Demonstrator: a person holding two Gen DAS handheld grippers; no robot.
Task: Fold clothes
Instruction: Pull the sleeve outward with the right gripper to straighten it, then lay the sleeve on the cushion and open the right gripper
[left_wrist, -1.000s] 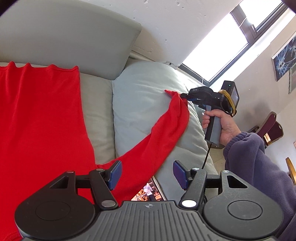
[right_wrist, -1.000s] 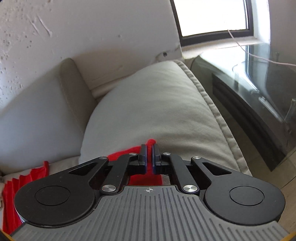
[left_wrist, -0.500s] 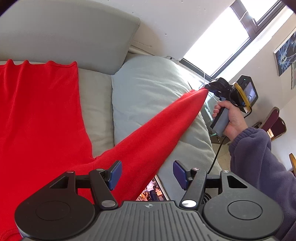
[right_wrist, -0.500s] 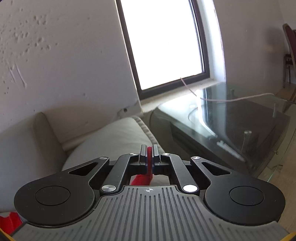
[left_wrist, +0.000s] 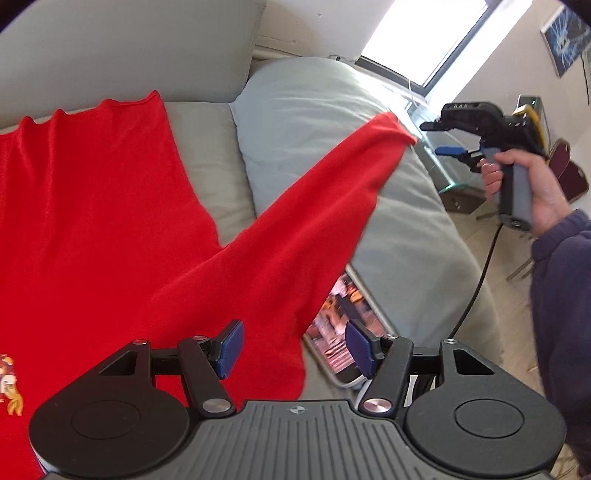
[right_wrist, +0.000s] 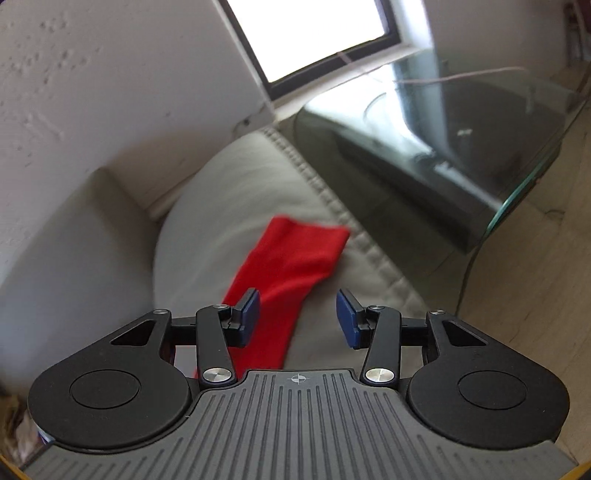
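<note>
- Right gripper (right_wrist: 297, 319) gapes, empty, above the blurred sleeve (right_wrist: 295, 258) on the sofa arm (right_wrist: 229, 206).
- Left gripper (left_wrist: 293, 349) spread wide over the shirt (left_wrist: 92, 206), whose near edge is cut off.

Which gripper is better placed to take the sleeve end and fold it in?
Probably the right gripper: it is open, and the sleeve cuff lies just ahead. The left gripper is far from the cuff.

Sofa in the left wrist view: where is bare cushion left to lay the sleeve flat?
Bare patches: the grey seat strip between the red shirt body and the pale armrest cushion, and that cushion's top. Crowded: beside the stretched red sleeve, where a printed magazine lies.
</note>
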